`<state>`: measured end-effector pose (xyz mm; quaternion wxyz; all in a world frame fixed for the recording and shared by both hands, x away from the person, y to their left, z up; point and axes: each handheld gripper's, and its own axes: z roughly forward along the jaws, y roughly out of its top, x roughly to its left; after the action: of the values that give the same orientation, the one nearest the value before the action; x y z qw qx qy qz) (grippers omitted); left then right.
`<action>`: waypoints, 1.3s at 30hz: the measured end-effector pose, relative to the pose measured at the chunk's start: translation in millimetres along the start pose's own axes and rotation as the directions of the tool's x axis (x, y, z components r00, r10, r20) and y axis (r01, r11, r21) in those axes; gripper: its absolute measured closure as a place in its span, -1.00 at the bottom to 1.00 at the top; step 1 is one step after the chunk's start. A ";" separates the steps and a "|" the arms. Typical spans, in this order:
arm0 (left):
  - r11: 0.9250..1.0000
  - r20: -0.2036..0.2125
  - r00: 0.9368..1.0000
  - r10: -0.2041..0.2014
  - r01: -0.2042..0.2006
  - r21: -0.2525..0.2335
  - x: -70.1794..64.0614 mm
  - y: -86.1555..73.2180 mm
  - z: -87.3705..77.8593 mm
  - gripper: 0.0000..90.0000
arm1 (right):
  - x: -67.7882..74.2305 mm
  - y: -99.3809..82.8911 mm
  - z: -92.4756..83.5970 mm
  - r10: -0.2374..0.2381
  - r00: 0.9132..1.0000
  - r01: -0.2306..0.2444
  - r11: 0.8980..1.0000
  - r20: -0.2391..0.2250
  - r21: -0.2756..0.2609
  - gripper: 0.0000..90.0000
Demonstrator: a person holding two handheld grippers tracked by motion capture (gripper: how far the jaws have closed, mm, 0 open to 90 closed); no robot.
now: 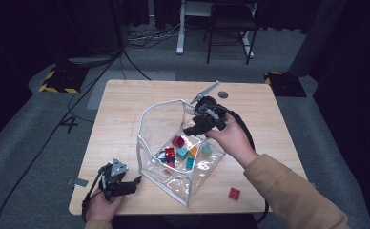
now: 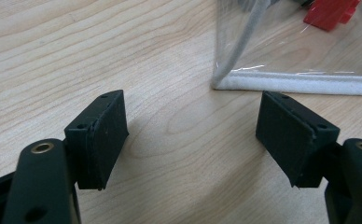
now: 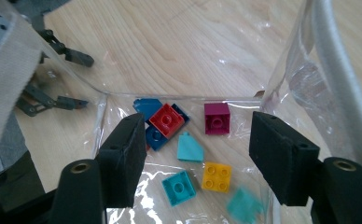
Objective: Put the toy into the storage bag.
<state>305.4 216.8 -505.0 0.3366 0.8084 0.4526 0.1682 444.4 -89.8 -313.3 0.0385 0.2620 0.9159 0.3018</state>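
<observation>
Above the clear pouch, right gripper over its open rim, jaws spread, bricks loose on the floor below. Beside the pouch's near-left corner, left gripper, jaws spread, bare table between. 1 red brick outside, near the pouch's right corner.

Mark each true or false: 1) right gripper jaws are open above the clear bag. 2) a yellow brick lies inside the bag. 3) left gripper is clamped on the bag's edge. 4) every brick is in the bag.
1) True: the right gripper has its jaws apart over the clear bag.
2) True: the yellow brick lies on the bag's floor.
3) False: the left gripper is open and holds nothing; the bag's corner is just ahead of it.
4) False: a red brick lies on the table outside the bag.
</observation>
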 end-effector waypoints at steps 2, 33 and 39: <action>1.000 0.000 1.000 -0.001 0.001 -0.002 -0.1 -0.1 0.2 -0.44 | 2.4 -1.3 -8.4 -0.007 1.000 0.007 1.000 -0.003 -0.027 -0.18; 1.000 0.001 1.000 0.005 -0.005 0.001 0.1 -0.1 -0.1 -0.45 | 24.8 -95.6 -117.4 -0.038 0.998 0.045 0.983 0.044 -0.180 -0.17; 1.000 0.003 1.000 0.005 -0.005 0.002 0.1 -0.1 -0.2 -0.45 | 20.3 -130.8 -110.4 -0.004 0.998 0.014 0.986 0.060 -0.166 -0.20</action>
<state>305.2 217.0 -505.0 0.3361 0.8101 0.4504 0.1671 342.0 -227.3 -296.5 0.0888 0.2627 0.8870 0.3692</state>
